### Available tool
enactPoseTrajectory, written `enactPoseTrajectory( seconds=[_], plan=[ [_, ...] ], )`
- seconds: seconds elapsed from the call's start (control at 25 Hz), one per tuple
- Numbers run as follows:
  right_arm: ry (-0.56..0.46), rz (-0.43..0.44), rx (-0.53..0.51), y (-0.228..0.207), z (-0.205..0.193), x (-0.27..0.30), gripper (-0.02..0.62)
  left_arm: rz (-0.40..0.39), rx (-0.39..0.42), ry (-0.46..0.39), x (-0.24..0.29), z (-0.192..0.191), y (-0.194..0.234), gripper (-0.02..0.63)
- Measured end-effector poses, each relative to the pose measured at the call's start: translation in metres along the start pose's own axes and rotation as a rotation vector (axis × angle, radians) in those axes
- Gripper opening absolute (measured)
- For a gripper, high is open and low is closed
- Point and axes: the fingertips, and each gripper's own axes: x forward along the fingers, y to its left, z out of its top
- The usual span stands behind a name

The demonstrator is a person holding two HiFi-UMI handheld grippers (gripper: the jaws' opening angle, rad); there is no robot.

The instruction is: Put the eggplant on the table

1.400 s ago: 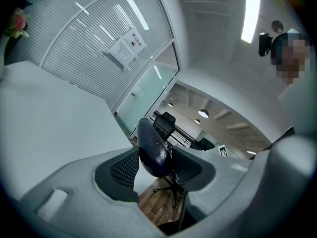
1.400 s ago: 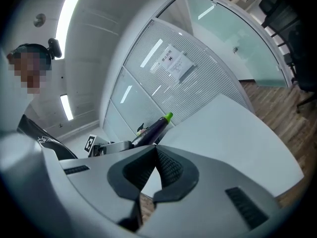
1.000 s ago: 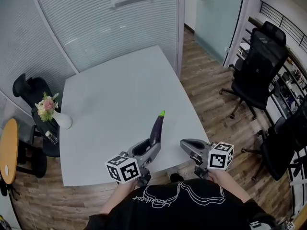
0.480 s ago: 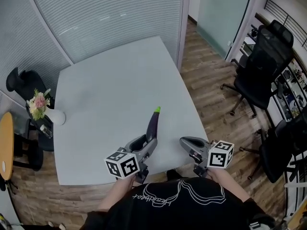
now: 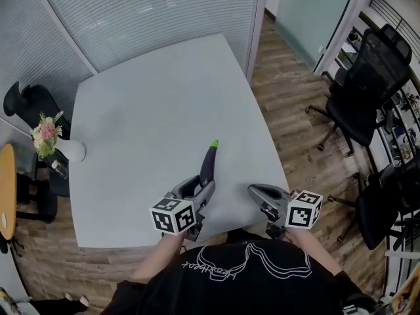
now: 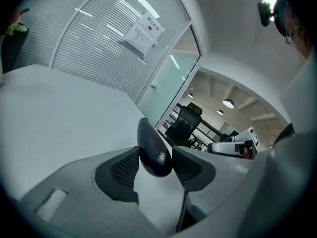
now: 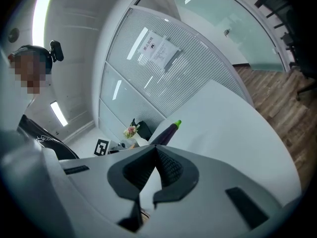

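From the head view, my left gripper [image 5: 204, 184] is clamped on the blunt end of the eggplant [image 5: 209, 163], whose green tip points away from me over the near part of the counter [image 5: 144, 110]. So the job is only part done: the eggplant is over the counter but not yet set down and let go. Whether its tip touches the top I cannot tell from here. My right gripper [image 5: 257, 191] hangs just beside it at the counter's near edge, carrying nothing. The counter is pale, bare and smooth. A vase of flowers [image 5: 47, 135] stands off its left side, and black chairs [image 5: 364, 77] sit on the wood floor [image 5: 289, 104] to the right.

In the left gripper view, both pads press on the dark, glossy eggplant, with the counter stretching ahead to a glass wall with blinds [image 6: 99, 48].

In the right gripper view, the jaws are together and empty. The eggplant shows beyond them, slanting upward. What remains, I judge, is to lower it, lay it flat and open up.
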Motion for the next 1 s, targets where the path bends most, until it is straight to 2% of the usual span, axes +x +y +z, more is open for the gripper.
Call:
enactPoseTrajectory(
  seconds=[0.6,1.0],
  plan=[
    [0.01,-0.026,0.069,-0.03,-0.018,0.004,0.009,0.062,0.069,0.139,0.045,-0.051,0.041,0.212],
    [0.002,-0.045,0.107,-0.042,-0.028,0.002,0.009,0.066,0.057,0.187,0.058,-0.074,0.053,0.212]
  ],
)
